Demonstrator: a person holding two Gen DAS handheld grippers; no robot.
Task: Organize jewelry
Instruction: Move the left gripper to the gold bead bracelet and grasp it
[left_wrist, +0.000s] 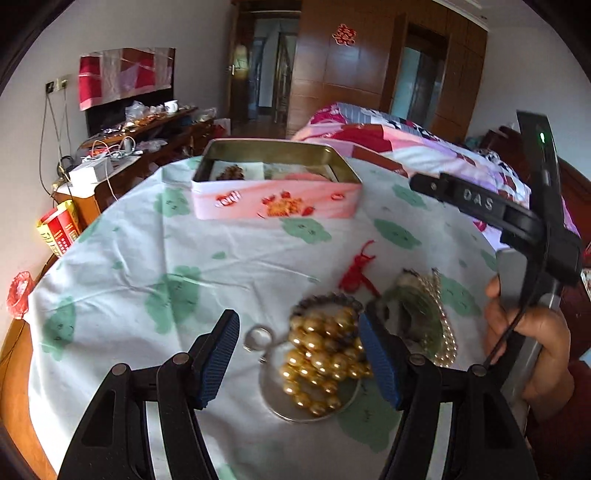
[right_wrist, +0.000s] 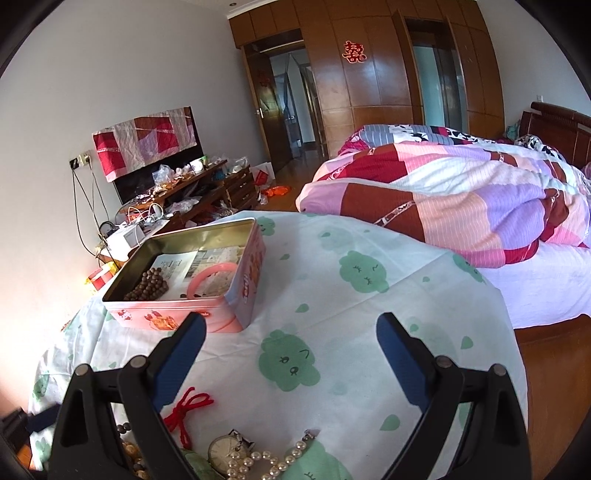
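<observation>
1. The pink tin (left_wrist: 275, 201) stood open at the far side of the cloth-covered table (left_wrist: 122, 258), well apart from the loose pile; brown beads (right_wrist: 147, 286) and a pink bangle (right_wrist: 210, 278) already lay inside.
2. The left gripper (left_wrist: 299, 354) hung over the gold bead strand (left_wrist: 321, 365), jaws wide apart and clamped on nothing.
3. The right gripper (right_wrist: 291, 350) also stood open and empty, over bare cloth.
4. That gold strand looked heavyish, limp and slippery; pinching across the bunched middle seemed safest.
5. It lay on a silver hoop (left_wrist: 273, 402), touching a small ring (left_wrist: 258, 338).
6. A pearl string (right_wrist: 258, 465), a watch (right_wrist: 223, 452) and a red cord (left_wrist: 356, 271) crowded close and might snag.
</observation>
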